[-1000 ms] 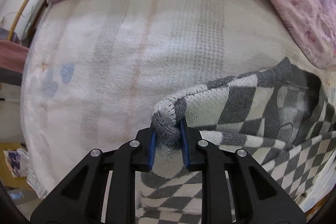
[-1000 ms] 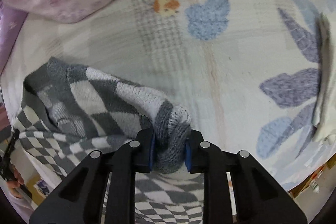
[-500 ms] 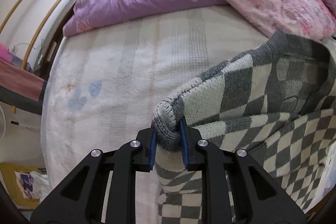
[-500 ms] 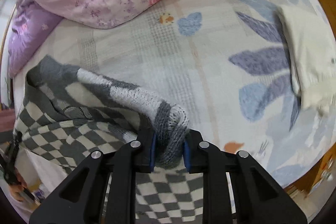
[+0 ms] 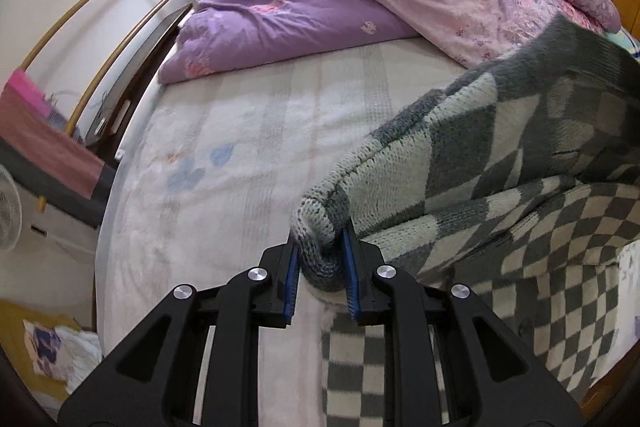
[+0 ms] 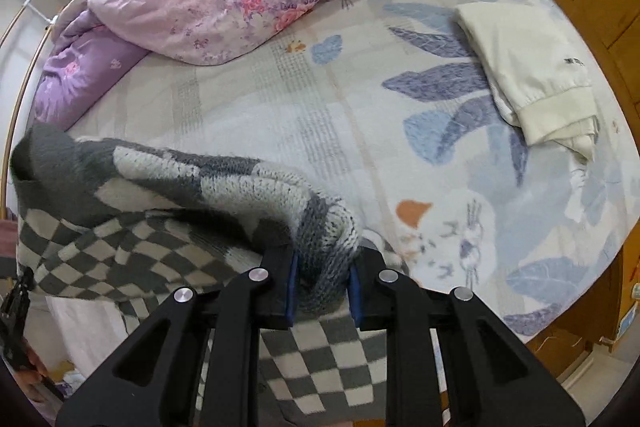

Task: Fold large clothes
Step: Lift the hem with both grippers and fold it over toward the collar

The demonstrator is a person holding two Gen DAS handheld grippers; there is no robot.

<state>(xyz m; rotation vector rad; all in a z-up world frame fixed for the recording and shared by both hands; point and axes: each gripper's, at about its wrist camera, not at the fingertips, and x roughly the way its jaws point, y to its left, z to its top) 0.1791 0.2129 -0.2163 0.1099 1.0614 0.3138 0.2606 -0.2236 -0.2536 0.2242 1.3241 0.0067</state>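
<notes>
The left gripper (image 5: pixel 320 277) was a matte black plastic frame, its two fingers built from flat, angular link arms with long triangular cut-outs. Four round silver screw heads sat across the linkage, two nearer the fingers and two farther out. Each finger ended in a blocky black tip lined on its inner face with a thin, ribbed blue pad (image 5: pixel 292 279).

The right gripper (image 6: pixel 322 285) had the same make: black angular arms with triangular openings, four shiny silver screws in a shallow arc, and blue pads (image 6: pixel 293 285) along the inner faces of its black fingertips. No cables or markings showed on either one.
</notes>
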